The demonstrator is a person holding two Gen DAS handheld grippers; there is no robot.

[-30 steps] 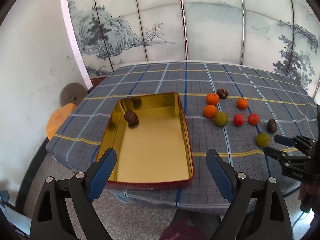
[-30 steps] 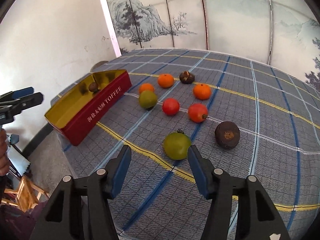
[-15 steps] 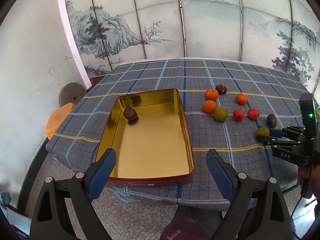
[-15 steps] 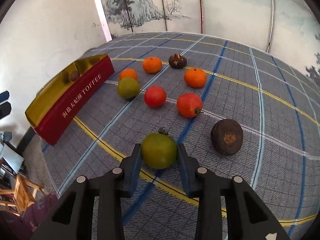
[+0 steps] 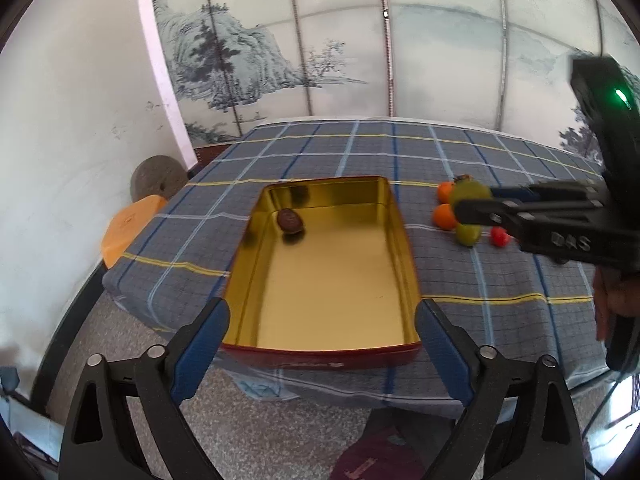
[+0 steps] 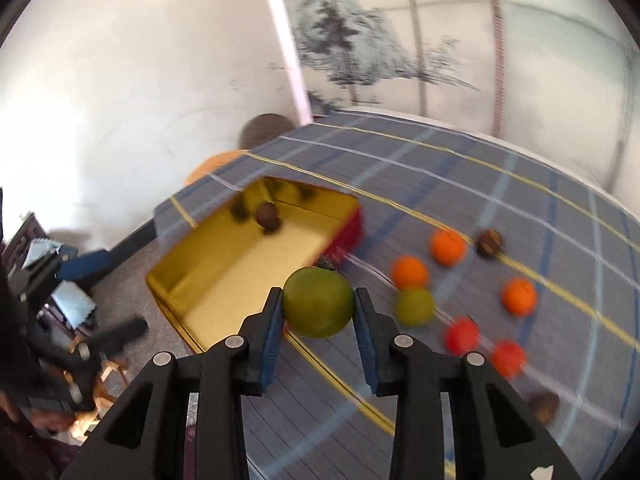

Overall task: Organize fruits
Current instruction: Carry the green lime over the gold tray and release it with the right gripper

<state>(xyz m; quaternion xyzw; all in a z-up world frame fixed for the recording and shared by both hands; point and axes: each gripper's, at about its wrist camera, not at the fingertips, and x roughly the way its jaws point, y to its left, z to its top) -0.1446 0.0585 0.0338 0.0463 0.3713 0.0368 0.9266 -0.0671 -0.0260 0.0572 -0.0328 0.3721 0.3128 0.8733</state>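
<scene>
My right gripper [image 6: 318,312] is shut on a green fruit [image 6: 318,307] and holds it in the air above the cloth, to the right of the gold tin [image 6: 188,288]. The left wrist view shows the held fruit [image 5: 469,192] to the right of the tin [image 5: 404,236]. A brown fruit [image 5: 290,221] lies in the tin's far left corner. My left gripper [image 5: 320,344] is open and empty, hanging off the table's near edge in front of the tin. Oranges [image 6: 448,246], red fruits [image 6: 462,335], another green fruit [image 6: 415,306] and brown fruits [image 6: 490,242] lie on the cloth to the right.
The table has a blue checked cloth [image 5: 360,152]. An orange stool [image 5: 128,228] and a round grey object [image 5: 158,178] stand left of the table by the white wall. A painted screen stands behind the table. Clutter lies on the floor at the left [image 6: 60,288].
My right gripper closed on the green fruit, lifted it off the cloth and carried it left toward the tin. My left gripper stayed open in front of the tin.
</scene>
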